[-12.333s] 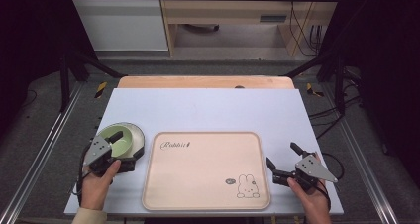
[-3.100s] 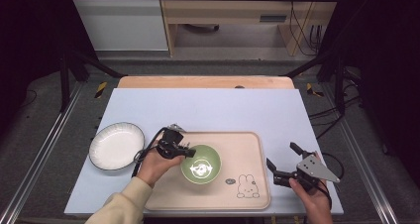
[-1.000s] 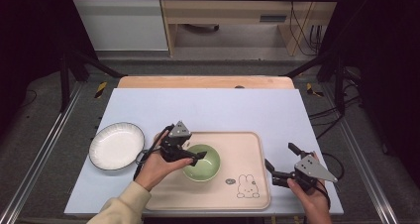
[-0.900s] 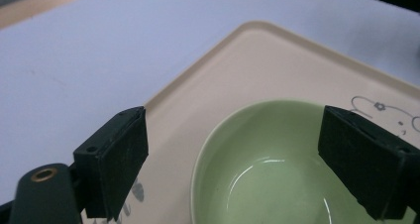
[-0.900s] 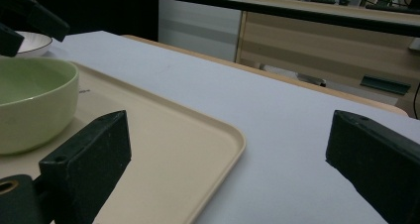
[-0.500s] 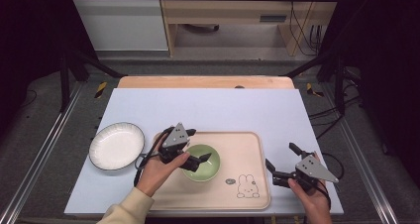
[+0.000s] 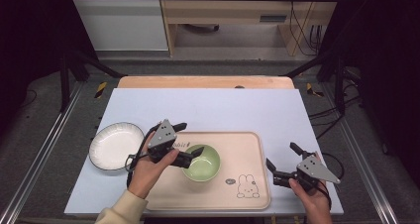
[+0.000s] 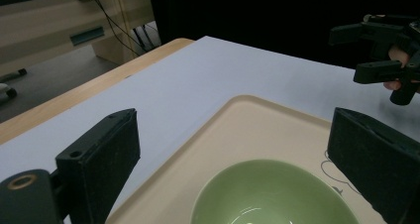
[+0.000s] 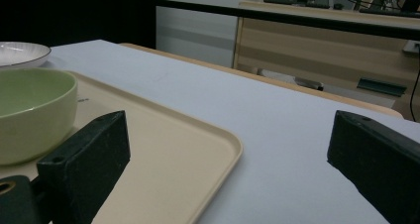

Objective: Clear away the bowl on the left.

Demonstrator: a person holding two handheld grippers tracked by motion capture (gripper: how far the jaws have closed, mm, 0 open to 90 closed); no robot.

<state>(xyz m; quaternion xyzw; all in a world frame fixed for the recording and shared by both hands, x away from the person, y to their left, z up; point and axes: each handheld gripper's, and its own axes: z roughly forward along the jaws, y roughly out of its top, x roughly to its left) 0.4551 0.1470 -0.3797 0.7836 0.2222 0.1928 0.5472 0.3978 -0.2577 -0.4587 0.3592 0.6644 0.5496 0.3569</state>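
A pale green bowl [image 7: 203,163] [image 8: 270,196] [image 9: 29,107] stands on the left half of a beige tray [image 7: 247,149] [image 8: 257,125] [image 9: 163,154] with a rabbit drawing. My left gripper [image 7: 188,139] [image 8: 233,135] hovers just above and left of the bowl's rim. Its jaws have just been opening and stand wide apart, with no pad touching the bowl below them. My right gripper [image 7: 283,157] [image 9: 228,135] rests open beside the tray's right edge, nothing between its jaws.
An empty white plate [image 7: 116,145] [image 9: 20,53] lies on the white table top [image 7: 213,110] left of the tray. The right gripper [image 8: 381,50] appears far off in the left gripper view. Dark frame rails run along both sides.
The left gripper has let go of the bowl's rim and risen a little, drawing back to the left. The bowl stays on the tray. The right hand has kept still.
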